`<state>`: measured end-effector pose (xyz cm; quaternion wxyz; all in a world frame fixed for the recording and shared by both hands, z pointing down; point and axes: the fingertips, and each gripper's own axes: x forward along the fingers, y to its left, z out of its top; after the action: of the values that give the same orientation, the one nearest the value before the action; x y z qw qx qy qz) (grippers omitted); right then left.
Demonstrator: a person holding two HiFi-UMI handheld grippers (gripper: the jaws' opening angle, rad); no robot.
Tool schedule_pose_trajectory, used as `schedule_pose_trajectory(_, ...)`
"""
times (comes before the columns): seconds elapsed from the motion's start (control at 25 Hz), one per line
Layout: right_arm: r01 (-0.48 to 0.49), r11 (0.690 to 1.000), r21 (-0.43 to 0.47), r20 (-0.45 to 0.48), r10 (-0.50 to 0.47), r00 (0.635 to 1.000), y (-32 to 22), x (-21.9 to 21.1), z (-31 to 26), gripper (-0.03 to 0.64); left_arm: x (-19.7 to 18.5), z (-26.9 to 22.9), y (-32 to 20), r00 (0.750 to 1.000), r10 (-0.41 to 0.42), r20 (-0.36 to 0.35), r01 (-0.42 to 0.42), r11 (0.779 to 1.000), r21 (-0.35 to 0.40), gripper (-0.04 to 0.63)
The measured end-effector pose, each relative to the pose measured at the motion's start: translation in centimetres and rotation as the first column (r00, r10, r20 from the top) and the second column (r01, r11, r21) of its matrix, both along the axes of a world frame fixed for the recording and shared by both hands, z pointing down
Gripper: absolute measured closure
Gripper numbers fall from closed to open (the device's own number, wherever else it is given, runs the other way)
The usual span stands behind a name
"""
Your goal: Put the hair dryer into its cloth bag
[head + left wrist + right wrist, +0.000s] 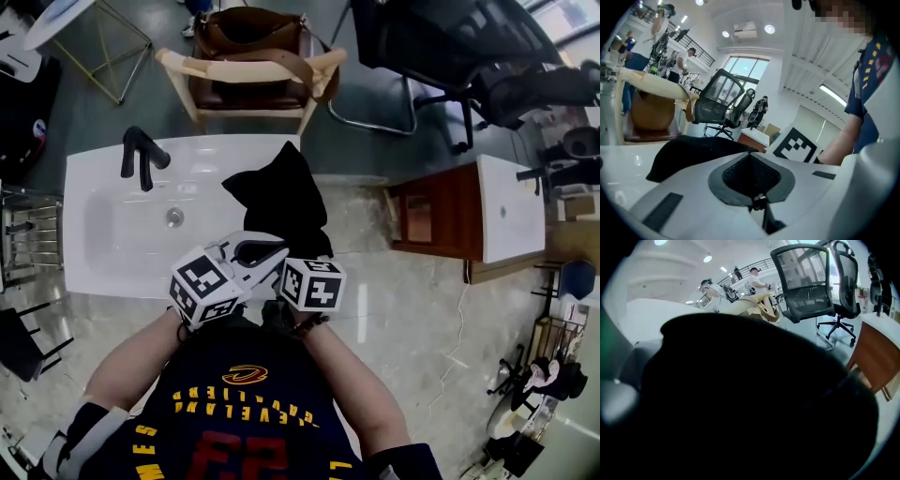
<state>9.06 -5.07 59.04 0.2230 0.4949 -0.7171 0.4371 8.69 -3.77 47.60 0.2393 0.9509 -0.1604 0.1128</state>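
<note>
The hair dryer point(246, 255) is white and sits at the front edge of the white table point(103, 267), toward its right end, between the two marker cubes. The left gripper point(212, 284) has it. In the left gripper view the dryer's body lies right against the camera and fills the lower frame. Its gray ring and black mesh opening are in the middle, and the jaws are closed in on its sides. The right gripper point(310, 282) is just beside the dryer on the right, and its tip reaches under the near hem of the black cloth bag point(281, 202). The right gripper view is almost wholly covered by that black cloth, so I cannot tell how far apart its jaws are or whether they pinch the fabric.

The bag rests on the right end of the table. It rises to a peak near the back edge and spreads toward the front edge, where it touches the dryer. A sink bowl with a drain point(174, 217) takes up the left and middle of the table. A black faucet point(141, 156) stands near the back edge on the left. Behind the back edge is a wooden chair point(246, 89) with a brown handbag point(251, 36) on it.
</note>
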Motion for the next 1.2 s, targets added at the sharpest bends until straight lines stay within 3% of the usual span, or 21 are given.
schedule_pose_trajectory(0.2, -0.073, 0.997, 0.001, 0.086, 0.073, 0.994, -1.9, 0.5, 1.1, 0.385, -1.6, 1.2, 0.6, 0.999, -0.038, -0.030, 0.035, 0.996, -0.086, 0.586)
schedule_pose_trajectory(0.36, -0.099, 0.995, -0.012, 0.072, 0.100, 0.992, -3.5, 1.0, 2.1, 0.385, -2.6, 1.7, 1.5, 0.998, -0.054, -0.042, 0.048, 0.990, -0.133, 0.586)
schedule_pose_trajectory(0.56, -0.078, 0.997, -0.011, 0.026, 0.078, 0.997, -4.9, 0.4, 3.0, 0.385, -3.2, 1.7, 2.3, 0.997, -0.073, -0.040, 0.067, 0.988, -0.142, 0.586)
schedule_pose_trajectory(0.88, -0.095, 0.993, -0.065, -0.047, 0.092, 0.995, -6.5, 0.0, 5.0, 0.385, -5.4, 3.7, -0.6, 0.976, -0.204, 0.074, 0.211, 0.973, -0.099, 0.584)
schedule_pose_trajectory(1.2, -0.021, 0.992, -0.123, -0.056, 0.015, 0.998, -6.6, -0.7, 5.3, 0.383, -5.8, 4.5, -1.0, 0.968, -0.229, 0.097, 0.240, 0.964, -0.112, 0.584)
